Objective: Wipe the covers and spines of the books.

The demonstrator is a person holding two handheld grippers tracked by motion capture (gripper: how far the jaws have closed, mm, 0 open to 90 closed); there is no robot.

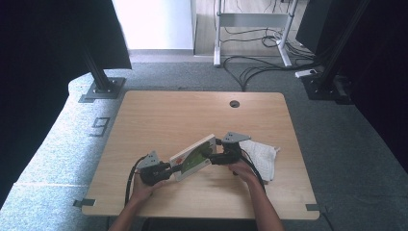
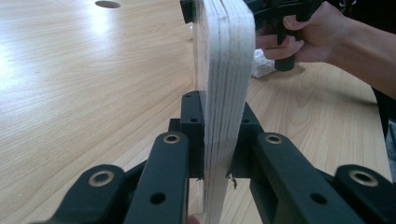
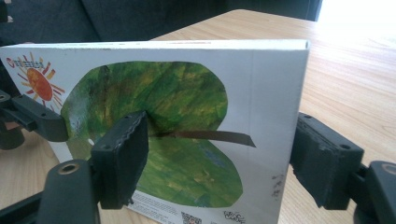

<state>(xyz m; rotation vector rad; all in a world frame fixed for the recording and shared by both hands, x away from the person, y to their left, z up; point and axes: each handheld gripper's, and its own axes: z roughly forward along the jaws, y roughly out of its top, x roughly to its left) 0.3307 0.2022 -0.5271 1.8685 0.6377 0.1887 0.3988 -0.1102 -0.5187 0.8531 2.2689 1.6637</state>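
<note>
the board book (image 1: 194, 157) is off the flat and held on edge just above the middle of the worktop (image 1: 192, 115), its green leaf cover (image 3: 159, 135) facing the right-hand camera. it appears shut; the thick white page edges (image 2: 224, 70) sit flush in the left gripper view.

the left tongs (image 2: 217, 140) are clenched on the book's near end, one jaw on each cover, with no gap showing at the pads. the right tongs (image 3: 219, 158) are released: one jaw stands in front of the cover and the other behind the spine side, straddling the book without pressing it. whether the front pad touches the cover cannot be told.

in the high view the left tongs (image 1: 166, 168) and right tongs (image 1: 214, 156) sit at opposite ends of the book. a white cloth (image 1: 262, 156) lies just beside the right hand (image 1: 243, 168), untouched.

judgement: lifting and standing the book is done, and one firm hold is in place. the second hold is lined up but not closed. anything beyond that, whether opening, turning or setting the book down, is not yet begun. the hole (image 1: 234, 103) at the far edge plays no part.
</note>
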